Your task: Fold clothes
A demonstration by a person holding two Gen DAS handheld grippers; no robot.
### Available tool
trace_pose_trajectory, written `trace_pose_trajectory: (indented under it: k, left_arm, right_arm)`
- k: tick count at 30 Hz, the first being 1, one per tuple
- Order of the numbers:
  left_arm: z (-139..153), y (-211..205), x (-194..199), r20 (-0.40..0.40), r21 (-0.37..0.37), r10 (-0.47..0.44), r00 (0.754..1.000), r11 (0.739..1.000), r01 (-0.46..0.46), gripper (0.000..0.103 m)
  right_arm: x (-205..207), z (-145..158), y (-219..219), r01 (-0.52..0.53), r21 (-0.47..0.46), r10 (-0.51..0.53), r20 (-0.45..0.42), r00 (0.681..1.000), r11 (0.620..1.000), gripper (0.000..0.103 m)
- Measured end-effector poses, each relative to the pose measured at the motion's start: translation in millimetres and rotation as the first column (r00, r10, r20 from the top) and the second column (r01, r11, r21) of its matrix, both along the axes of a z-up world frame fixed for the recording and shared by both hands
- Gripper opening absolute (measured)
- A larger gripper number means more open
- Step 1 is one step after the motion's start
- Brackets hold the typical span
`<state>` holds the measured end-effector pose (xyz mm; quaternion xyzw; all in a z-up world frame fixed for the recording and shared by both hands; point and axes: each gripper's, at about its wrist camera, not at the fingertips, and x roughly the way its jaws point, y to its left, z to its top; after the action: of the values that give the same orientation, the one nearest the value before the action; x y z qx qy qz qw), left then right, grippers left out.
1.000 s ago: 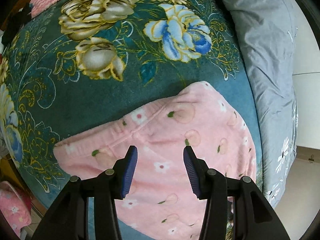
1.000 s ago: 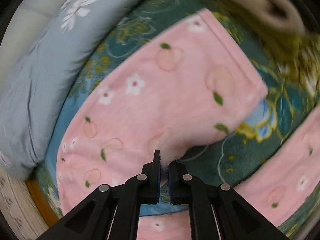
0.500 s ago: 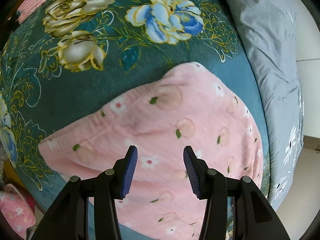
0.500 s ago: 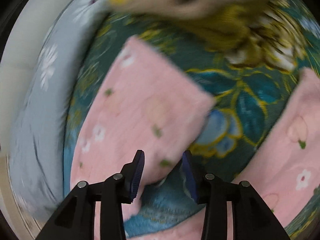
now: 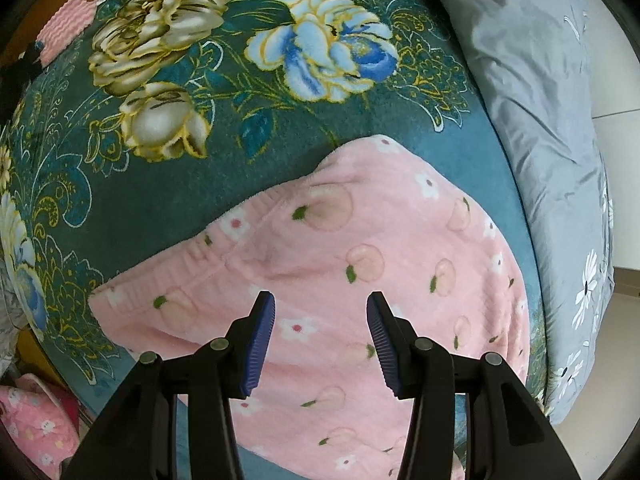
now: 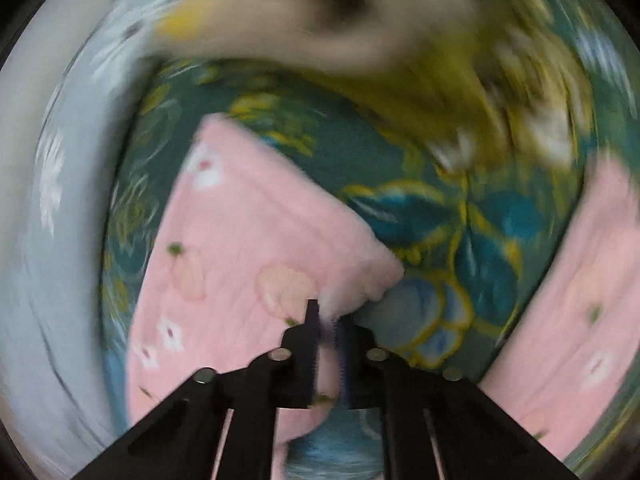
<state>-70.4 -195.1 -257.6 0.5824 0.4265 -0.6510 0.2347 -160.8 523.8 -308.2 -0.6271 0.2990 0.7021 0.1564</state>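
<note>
Now right tongs [image 6: 328, 320] pinching pink garment [image 6: 248, 264] edge, left tongs [image 5: 320, 316] parted above it

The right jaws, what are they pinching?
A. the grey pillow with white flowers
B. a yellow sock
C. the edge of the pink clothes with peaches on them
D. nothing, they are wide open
C: in the right wrist view, the right gripper has its jaws closed on the fuzzy edge of the pink clothes, lying on the green flowery blanket.
</note>
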Motion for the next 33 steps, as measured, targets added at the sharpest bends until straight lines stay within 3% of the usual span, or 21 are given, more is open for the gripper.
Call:
trace_pose_trajectory:
  k: [4, 6, 8, 11, 15, 19, 22, 26, 33]
  left_arm:
    - [1, 7, 1, 0.005, 0.009, -0.011, 1.0, 1.0, 0.011, 0.049]
    - [3, 9, 2, 0.019, 0.013, -0.027, 0.999, 1.0, 0.027, 0.049]
    - [6, 10, 4, 0.021, 0.015, -0.027, 0.999, 1.0, 0.027, 0.049]
    - [16, 11, 8, 0.011, 0.009, -0.026, 1.0, 1.0, 0.026, 0.049]
    - [36, 7, 19, -0.02, -0.004, -0.01, 1.0, 1.0, 0.01, 0.049]
    - [55, 1, 37, -0.059, -0.017, 0.014, 0.998, 1.0, -0.015, 0.049]
    - [62, -7, 51, -0.09, -0.023, 0.026, 0.996, 0.999, -0.028, 0.05]
    - [53, -29, 64, -0.116, -0.004, 0.049, 0.992, 0.999, -0.05, 0.052]
    - [3, -67, 66, -0.12, 0.1, 0.159, 0.98, 0.984, -0.148, 0.052]
  right_arm:
    - [-10, 38, -1, -0.162, 0.135, 0.175, -0.09, 0.98, 0.977, 0.005]
    - [-12, 33, 16, -0.171, 0.17, 0.181, -0.043, 0.983, 0.97, 0.005]
    - [-12, 20, 30, -0.157, 0.149, 0.156, 0.016, 0.988, 0.976, 0.005]
    - [-12, 16, 29, -0.16, 0.135, 0.158, 0.02, 0.987, 0.978, 0.006]
    - [-8, 26, 26, -0.175, 0.107, 0.178, -0.014, 0.984, 0.979, 0.009]
    - [-2, 53, 16, -0.172, 0.106, 0.179, -0.06, 0.982, 0.979, 0.022]
    - [26, 66, 12, -0.191, 0.078, 0.198, -0.101, 0.975, 0.979, 0.027]
    - [51, 75, -12, -0.257, 0.057, 0.262, -0.095, 0.96, 0.965, 0.027]
    - [111, 107, -68, -0.35, 0.038, 0.351, -0.048, 0.935, 0.936, 0.028]
